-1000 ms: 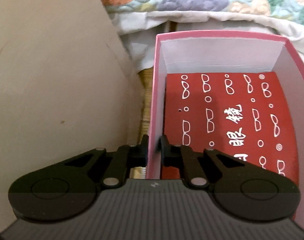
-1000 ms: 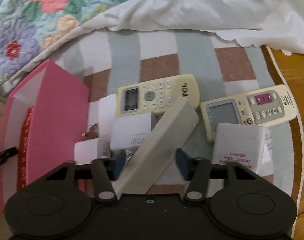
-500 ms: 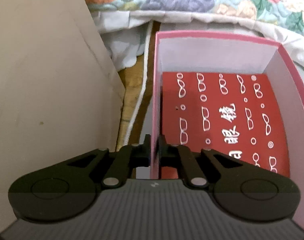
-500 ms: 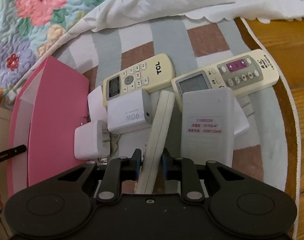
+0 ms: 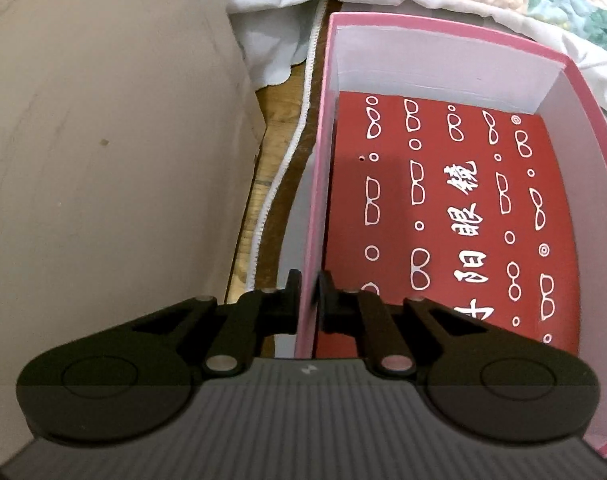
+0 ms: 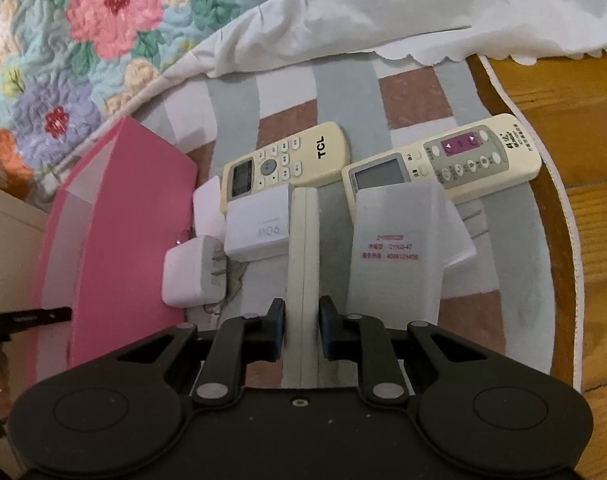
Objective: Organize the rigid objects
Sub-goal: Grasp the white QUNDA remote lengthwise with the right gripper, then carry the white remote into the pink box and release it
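- The right gripper (image 6: 300,320) has just been closing its jaws on a slim cream remote control turned on its edge (image 6: 302,264); the pads now press both its flanks.
- Its long axis runs straight ahead, in line with the fingers, far end towards the TCL-marked cream remote (image 6: 283,162).
- The left gripper (image 5: 309,292) is clamped shut on the near left wall of the open pink cardboard box with a red printed floor (image 5: 443,52).
- That box lies left of the held remote, nearer the left hand, so the carry likely goes leftward.
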Motion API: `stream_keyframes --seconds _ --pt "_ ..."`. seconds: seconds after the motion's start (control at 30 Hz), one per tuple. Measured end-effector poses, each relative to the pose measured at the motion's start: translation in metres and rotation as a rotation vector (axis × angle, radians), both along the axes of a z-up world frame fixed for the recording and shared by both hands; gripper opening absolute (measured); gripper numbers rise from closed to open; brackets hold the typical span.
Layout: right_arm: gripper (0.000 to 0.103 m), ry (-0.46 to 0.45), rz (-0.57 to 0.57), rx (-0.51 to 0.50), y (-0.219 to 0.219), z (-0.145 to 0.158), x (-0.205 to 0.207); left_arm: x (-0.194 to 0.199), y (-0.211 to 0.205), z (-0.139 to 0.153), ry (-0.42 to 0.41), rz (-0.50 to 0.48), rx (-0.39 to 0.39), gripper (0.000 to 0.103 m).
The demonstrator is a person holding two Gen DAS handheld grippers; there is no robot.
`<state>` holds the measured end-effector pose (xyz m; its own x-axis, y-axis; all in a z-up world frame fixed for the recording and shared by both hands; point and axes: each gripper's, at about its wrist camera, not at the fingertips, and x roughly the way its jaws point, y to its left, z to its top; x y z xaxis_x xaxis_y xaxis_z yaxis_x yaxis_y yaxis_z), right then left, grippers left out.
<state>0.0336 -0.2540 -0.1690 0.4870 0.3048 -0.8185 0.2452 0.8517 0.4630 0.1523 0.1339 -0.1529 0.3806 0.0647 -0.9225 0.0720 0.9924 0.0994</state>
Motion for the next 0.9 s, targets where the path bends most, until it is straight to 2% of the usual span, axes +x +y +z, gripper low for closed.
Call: stream_keyframes --seconds 0.17,0.27,0.33,0.47,0.6,0.77,0.9 --pt "0.022 -0.042 -0.037 0.131 -0.013 0.011 -0.008 -0.001 0.006 0.002 -0.008 0.006 -0.039 0.006" --pt "0.022 -0.089 -0.041 0.179 -0.012 0.028 -0.01 -0.002 0.003 0.001 -0.004 -0.003 -0.003 0.007" --pt "0.022 -0.126 -0.029 0.22 -0.009 0.044 -0.011 0.0 -0.001 0.001 0.009 0.003 0.013 0.007" --pt "0.022 -0.171 0.041 0.303 0.012 0.072 -0.005 0.001 0.003 0.004 0.027 0.029 -0.017 0.006" --pt "0.022 -0.136 0.15 0.356 0.049 0.083 0.018 0.001 -0.001 0.003 0.037 0.023 0.003 0.006" --pt "0.022 -0.091 0.264 0.33 0.102 0.092 0.046 -0.003 -0.001 0.003 0.014 -0.005 -0.004 0.006" --pt "0.022 -0.057 0.291 0.312 0.141 0.083 0.07 -0.004 0.007 0.004 0.0 -0.006 -0.039 0.004"
